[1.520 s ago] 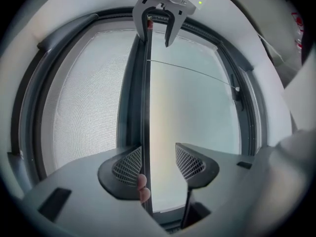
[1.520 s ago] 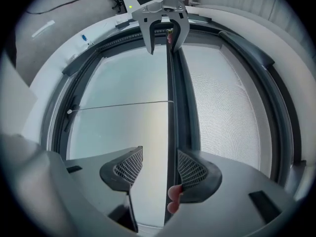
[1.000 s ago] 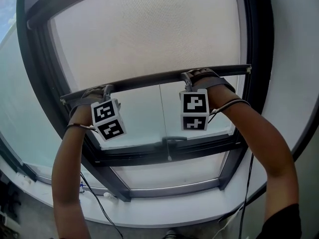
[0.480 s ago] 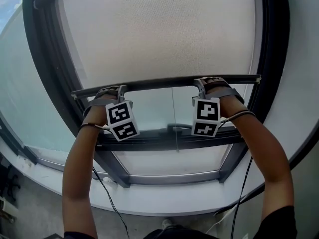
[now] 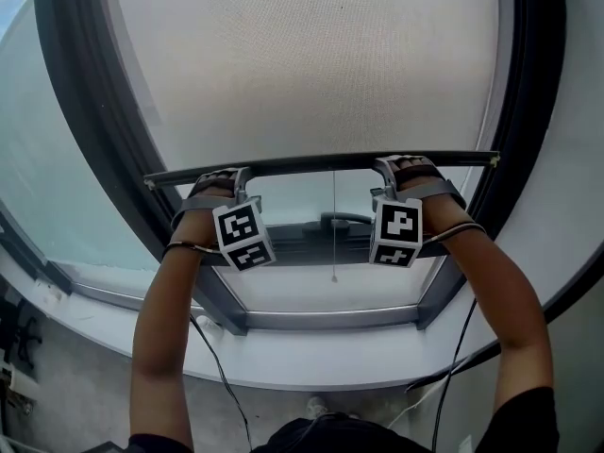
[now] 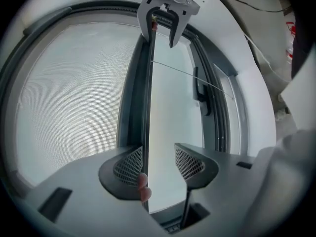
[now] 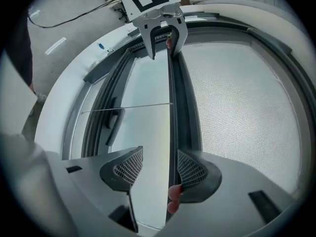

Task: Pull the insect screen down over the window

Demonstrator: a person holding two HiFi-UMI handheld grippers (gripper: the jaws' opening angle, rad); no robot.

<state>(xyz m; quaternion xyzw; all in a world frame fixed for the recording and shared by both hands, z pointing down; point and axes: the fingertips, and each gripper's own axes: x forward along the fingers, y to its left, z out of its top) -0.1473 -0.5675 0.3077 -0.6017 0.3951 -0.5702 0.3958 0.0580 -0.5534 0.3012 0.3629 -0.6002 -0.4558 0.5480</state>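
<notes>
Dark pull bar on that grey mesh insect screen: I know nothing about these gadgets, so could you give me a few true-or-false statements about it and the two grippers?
The dark pull bar passes between the jaws of the left gripper and the right gripper. True.
The left gripper's jaws are pressed shut together. False: they stand apart, the bar against one pad.
The grey mesh screen covers the whole window. False: the glass below the bar is bare.
A thin cord hangs from the bar's middle. True.

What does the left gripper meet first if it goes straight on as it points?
Probably the dark horizontal bar of the insect screen, already between the left gripper's tongs; behind it, window glass.
</notes>
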